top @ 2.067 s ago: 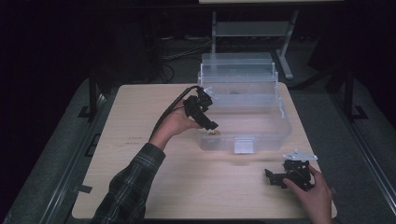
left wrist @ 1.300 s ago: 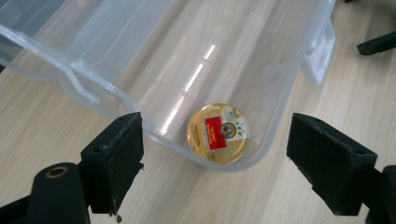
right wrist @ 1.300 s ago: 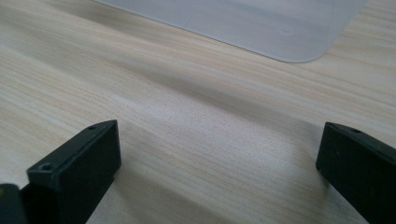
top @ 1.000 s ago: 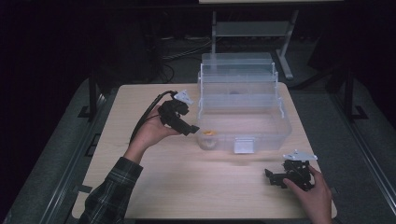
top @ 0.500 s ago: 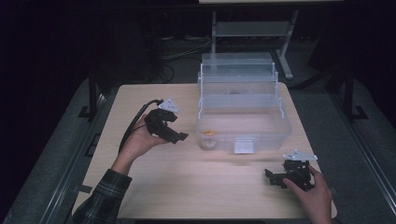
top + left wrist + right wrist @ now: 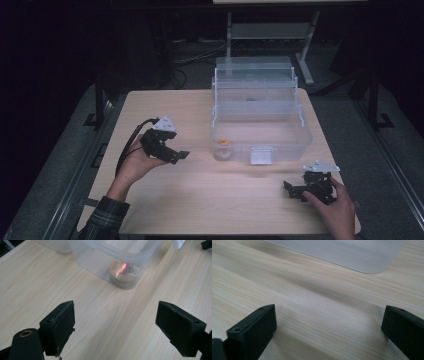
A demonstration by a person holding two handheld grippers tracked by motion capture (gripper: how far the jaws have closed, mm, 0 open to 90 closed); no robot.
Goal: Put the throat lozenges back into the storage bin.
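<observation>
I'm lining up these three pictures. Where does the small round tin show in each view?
High view: round tin in the clear box's front left corner.
Left gripper view: top centre, behind the box wall.
Right gripper view: not in it.
Shared landmark: the clear box.

Both grippers are black, the left gripper (image 6: 183,155) and the right gripper (image 6: 287,186) each topped by a grey three-cornered plate; a black cable trails from the left one. The jaws are blocky black pads with small screw holes. The left sleeve (image 6: 104,221) is plaid
</observation>
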